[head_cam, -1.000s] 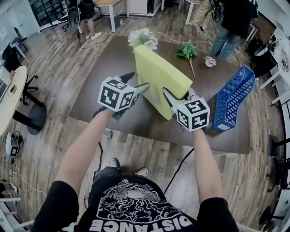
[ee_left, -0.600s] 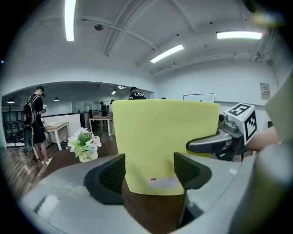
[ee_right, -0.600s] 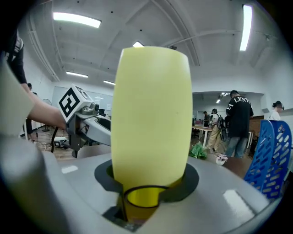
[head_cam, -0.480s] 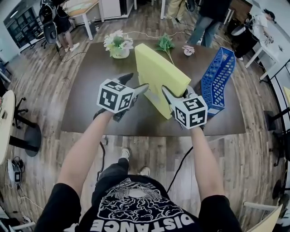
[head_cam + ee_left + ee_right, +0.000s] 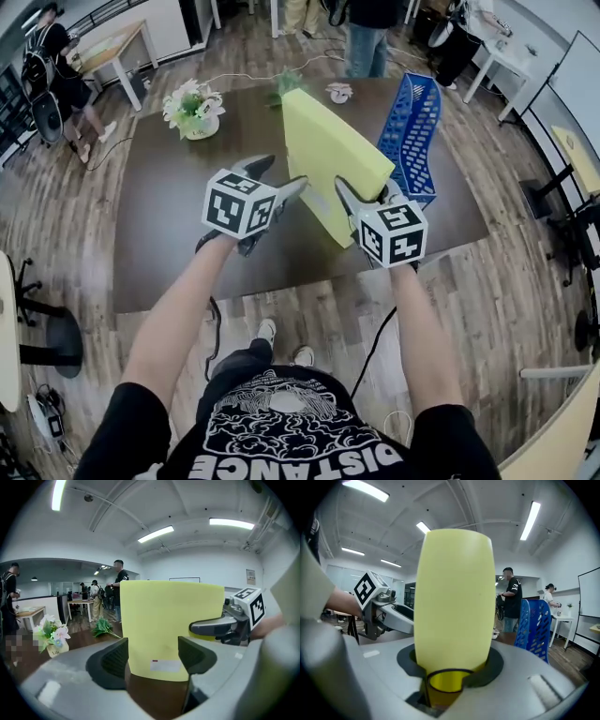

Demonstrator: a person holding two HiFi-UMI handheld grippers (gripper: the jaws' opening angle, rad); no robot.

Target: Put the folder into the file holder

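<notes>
A person stood at a dark brown table [image 5: 187,216] with a gripper in each hand, carrying a thick yellow folder [image 5: 333,155] upright in the air, just to the left of the blue mesh file holder [image 5: 412,131] and not yet inside it. The right gripper [image 5: 364,197] was clamped on the folder's narrow near edge, low down, and took its weight. The left gripper [image 5: 278,176] sat on the side of the folder away from the file holder, its jaws spread wide and pointed at the broad yellow face, pinching nothing; whether a jaw tip rested against that face could not be told. A small pot of flowers [image 5: 192,108] stood well to the left of the file holder

The folder looked stiff, boxy and fairly light, with smooth covers that would probably slip under a loose pinch. The thin edge or the spine seemed the sensible place to grip, since the broad face was too wide for the jaws; a second contact on that face would likely stop it swinging

Compared with a second earlier, the file holder had come round from beside the right gripper to stand next to the folder's far end, and both grippers kept the same hold
</notes>
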